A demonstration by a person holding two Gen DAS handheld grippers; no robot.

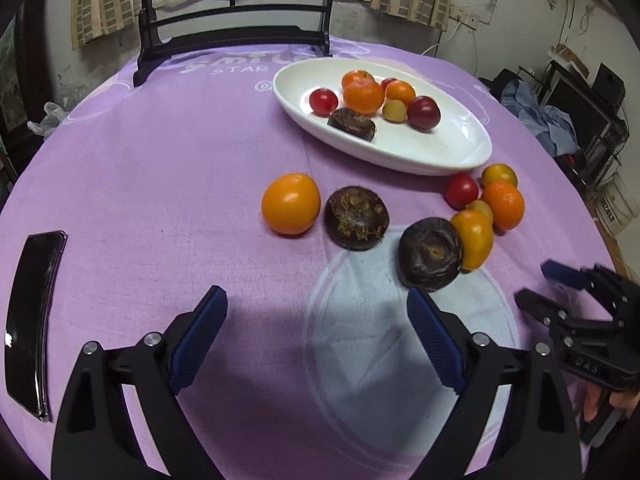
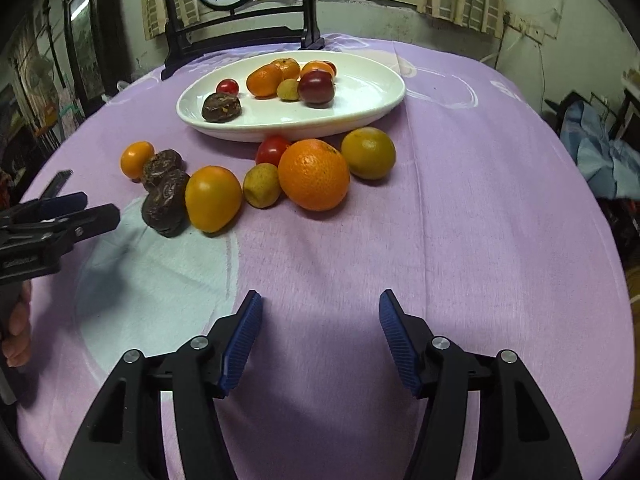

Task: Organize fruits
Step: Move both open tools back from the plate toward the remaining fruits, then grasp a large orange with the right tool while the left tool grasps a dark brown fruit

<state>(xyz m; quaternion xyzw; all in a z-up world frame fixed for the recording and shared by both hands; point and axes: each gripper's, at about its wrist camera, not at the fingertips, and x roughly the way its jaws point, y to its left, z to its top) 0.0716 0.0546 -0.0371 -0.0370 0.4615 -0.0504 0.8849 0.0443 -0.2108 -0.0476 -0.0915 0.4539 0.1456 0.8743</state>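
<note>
A white oval plate at the back of the purple table holds several fruits: oranges, red tomatoes, a small yellow fruit and a dark brown one. Loose on the cloth lie an orange tomato, two dark brown fruits, another orange tomato, a big orange, a yellow-green fruit, a small yellow fruit and a red tomato. My left gripper is open and empty, just short of the brown fruits. My right gripper is open and empty, short of the big orange.
A black phone lies at the table's left edge. A dark wooden chair stands behind the table. Clothes and shelves are off to the right. The right gripper shows in the left wrist view.
</note>
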